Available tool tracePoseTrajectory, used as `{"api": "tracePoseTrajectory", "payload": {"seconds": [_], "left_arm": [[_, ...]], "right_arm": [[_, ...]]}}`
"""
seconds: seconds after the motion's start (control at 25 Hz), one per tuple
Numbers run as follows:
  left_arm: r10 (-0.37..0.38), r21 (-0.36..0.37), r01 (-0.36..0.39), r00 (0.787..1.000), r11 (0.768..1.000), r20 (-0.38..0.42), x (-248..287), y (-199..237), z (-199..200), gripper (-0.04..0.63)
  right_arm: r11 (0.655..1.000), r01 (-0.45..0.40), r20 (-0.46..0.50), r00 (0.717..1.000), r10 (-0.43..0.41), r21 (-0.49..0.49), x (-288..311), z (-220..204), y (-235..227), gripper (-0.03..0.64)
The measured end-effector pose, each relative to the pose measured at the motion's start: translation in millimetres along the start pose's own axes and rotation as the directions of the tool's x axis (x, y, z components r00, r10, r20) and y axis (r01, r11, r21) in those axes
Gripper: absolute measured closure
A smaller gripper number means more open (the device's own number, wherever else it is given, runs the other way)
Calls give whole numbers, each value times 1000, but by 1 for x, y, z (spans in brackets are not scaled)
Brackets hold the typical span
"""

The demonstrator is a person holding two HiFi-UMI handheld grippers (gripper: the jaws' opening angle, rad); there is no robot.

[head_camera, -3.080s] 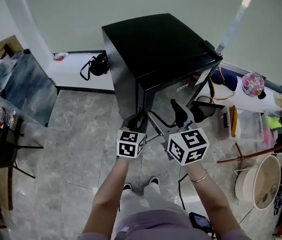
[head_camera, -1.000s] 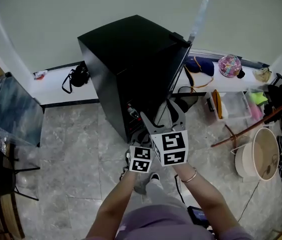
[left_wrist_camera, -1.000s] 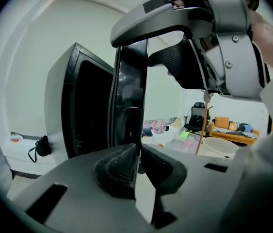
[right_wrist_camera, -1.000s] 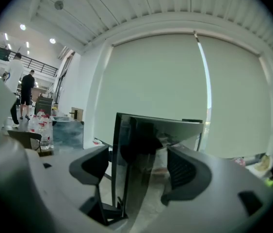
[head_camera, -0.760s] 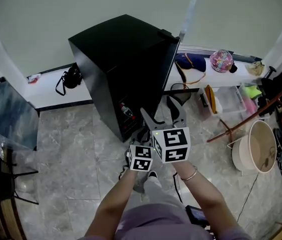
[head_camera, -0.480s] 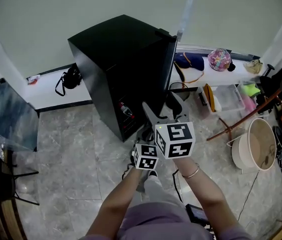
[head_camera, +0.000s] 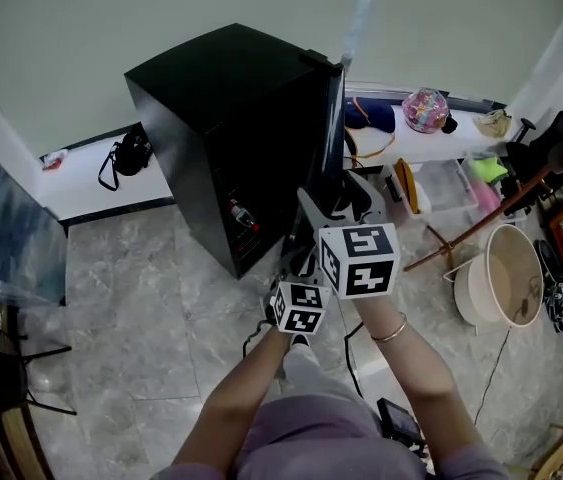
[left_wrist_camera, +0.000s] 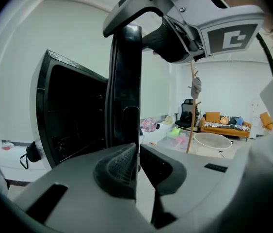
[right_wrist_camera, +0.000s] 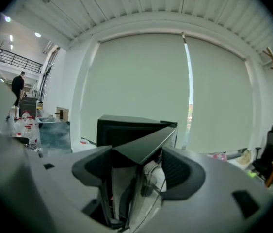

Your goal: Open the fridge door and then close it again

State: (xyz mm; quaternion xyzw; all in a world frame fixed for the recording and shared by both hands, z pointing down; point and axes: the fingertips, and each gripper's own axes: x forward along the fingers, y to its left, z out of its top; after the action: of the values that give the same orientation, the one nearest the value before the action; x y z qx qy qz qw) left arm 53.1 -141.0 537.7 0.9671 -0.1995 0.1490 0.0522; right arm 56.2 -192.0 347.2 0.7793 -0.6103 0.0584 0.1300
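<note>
Standing open, door (head_camera: 332, 118) is pinched by left gripper (left_wrist_camera: 137, 161); right gripper (right_wrist_camera: 137, 171), jaws just narrowed, is held loose astride its top corner. Pinch could be lost if yanked.

grey left hand-held gripper (left_wrist_camera: 137, 149) and right hand-held gripper (right_wrist_camera: 136, 155), white marker cubes (head_camera: 358, 260), black ribbed pads (left_wrist_camera: 117, 166); thin bracelet (head_camera: 395, 330), lilac clothes (head_camera: 311, 448).

Light's soft and even here, daylight through the pale blind (head_camera: 161, 18), one bright strip (head_camera: 360, 13) blowing out up top. My fridge (head_camera: 223, 98) goes near pure black, barely any detail. Both gripper views bulge fisheye with dark vignetted corners, close foreground soft.
</note>
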Motion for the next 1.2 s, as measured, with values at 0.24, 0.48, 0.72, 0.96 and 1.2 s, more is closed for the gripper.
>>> {"api": "tracePoseTrajectory", "payload": {"seconds": [0.24,0.48,0.72,0.96,1.2], "left_arm": [[-30,4,30,1000,1000,0,-1,-5,0,569],[-81,-1,81,997,997,13,-9,-7,3,568],[-156,-15,157,987,988,28,-23,1,4,493],[-285,-12,286,958,958,21,-23,1,9,393],[-390,34,389,921,921,18,-6,-13,28,388]], "right_arm": [[999,23,8,1000,-23,-27,-4,0,-2,311],[999,31,14,999,-31,-39,-6,-2,-4,322],[997,49,32,998,-47,-58,-13,-3,-12,333],[996,77,44,996,-75,-53,-24,-8,-24,348],[996,85,49,995,-84,-35,-32,-11,-37,356]]}}
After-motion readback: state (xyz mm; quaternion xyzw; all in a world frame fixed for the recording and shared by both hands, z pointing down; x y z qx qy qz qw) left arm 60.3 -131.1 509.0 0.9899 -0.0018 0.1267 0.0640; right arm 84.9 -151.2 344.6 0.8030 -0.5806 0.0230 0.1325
